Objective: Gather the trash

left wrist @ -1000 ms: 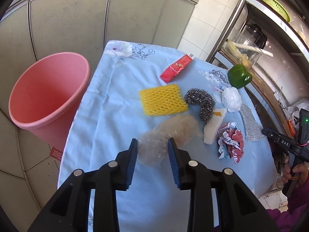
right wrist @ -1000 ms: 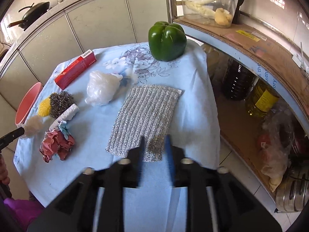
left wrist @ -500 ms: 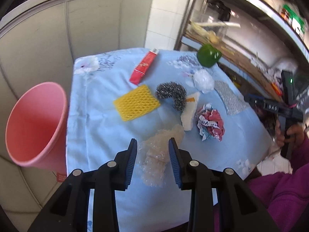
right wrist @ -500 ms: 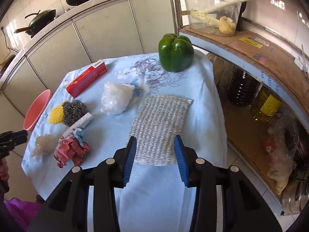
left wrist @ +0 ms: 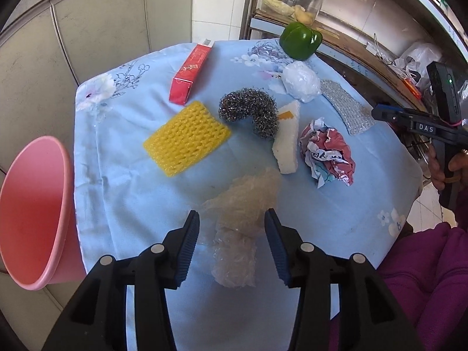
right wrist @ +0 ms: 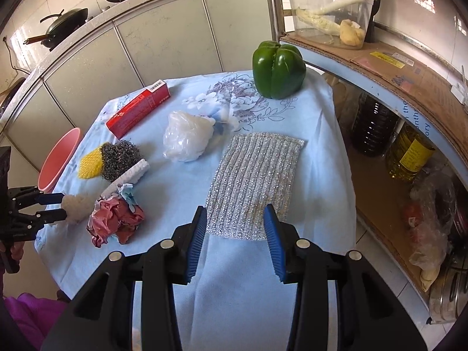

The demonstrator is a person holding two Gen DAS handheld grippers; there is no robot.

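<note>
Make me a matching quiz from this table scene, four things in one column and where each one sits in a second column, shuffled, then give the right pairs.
Things:
1. green pepper
2. pink bucket
3. clear plastic wrap
4. steel wool

Places:
A. beside the table, off its edge
B. between the left gripper's open jaws
C. far corner of the table, by the shelf
D. between the yellow foam net and the white foam piece

Pairs: 1-C, 2-A, 3-B, 4-D
</note>
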